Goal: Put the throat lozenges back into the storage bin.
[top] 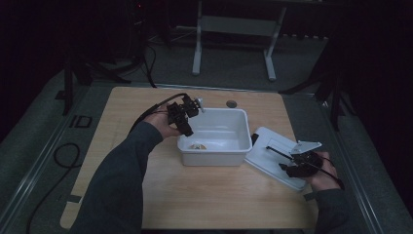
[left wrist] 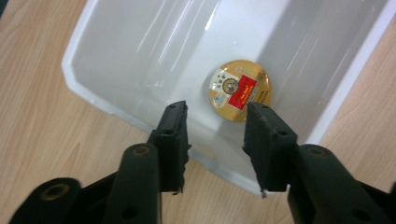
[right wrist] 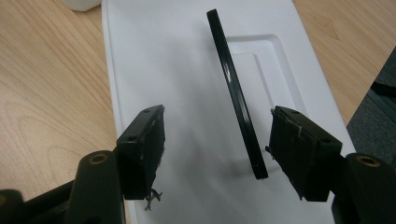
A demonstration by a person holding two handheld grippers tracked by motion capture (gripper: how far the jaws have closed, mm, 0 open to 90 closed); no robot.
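Wooden worktop (top: 204, 195) in a dim room carrying an open white bin (top: 237, 117), its white lid (top: 265, 156) with a black handle (right wrist: 236, 88) lying flat just beside it. The left gripper (left wrist: 217, 140) hangs over the bin's near wall, jaws apart and empty, above a round yellow-labelled disc (left wrist: 239, 90) flat on the bin floor; the right gripper (right wrist: 217, 149) hovers released astride the handle. The disc looks light, rigid and glossy, hence probably slippery; judged best pinched across its rim.
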